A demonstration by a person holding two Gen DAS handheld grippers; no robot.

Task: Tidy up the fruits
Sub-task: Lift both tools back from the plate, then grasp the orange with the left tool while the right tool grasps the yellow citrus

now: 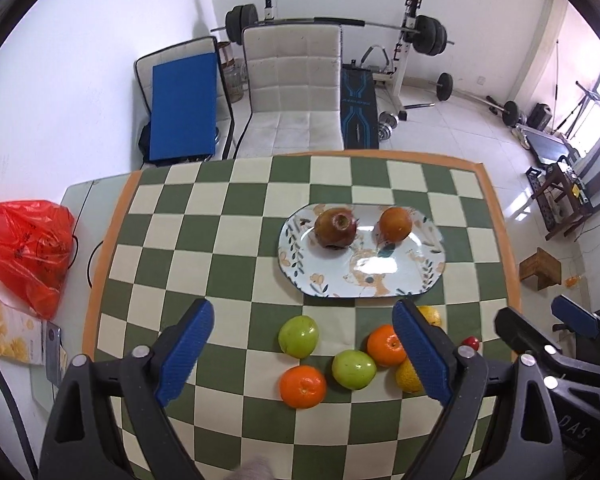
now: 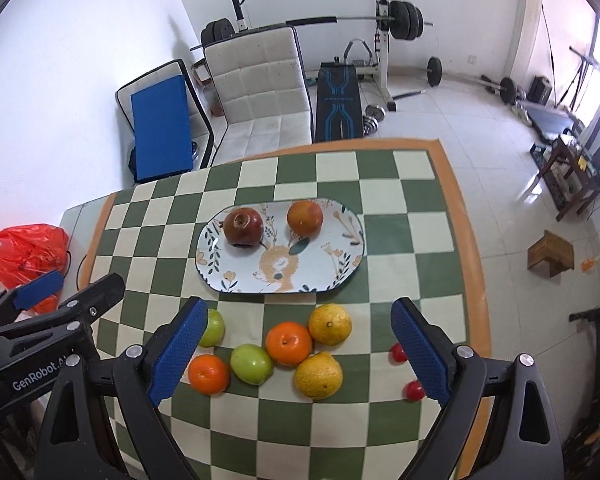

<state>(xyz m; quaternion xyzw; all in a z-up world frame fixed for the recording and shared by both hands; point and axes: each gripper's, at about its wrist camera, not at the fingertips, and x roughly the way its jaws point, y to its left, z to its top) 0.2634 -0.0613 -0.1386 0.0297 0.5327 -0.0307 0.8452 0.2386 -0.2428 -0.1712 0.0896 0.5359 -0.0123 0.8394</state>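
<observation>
Nearest the lens, the left gripper (image 1: pixel 302 354) and right gripper (image 2: pixel 296 350) both hover with jaws wide apart and empty, likely poised to choose. On the counter (image 2: pixel 396 240), 2 fruits sit on the plate (image 2: pixel 340 276); 6 loose fruits (image 2: pixel 288 343) and 2 small red ones (image 2: pixel 399 353) lie just below the plate, probably awaiting transfer.

Glossy glazed plate (image 2: pixel 348 236); ribbed blue fingers (image 2: pixel 178 354); shiny red plastic bag (image 1: pixel 24 244).
</observation>
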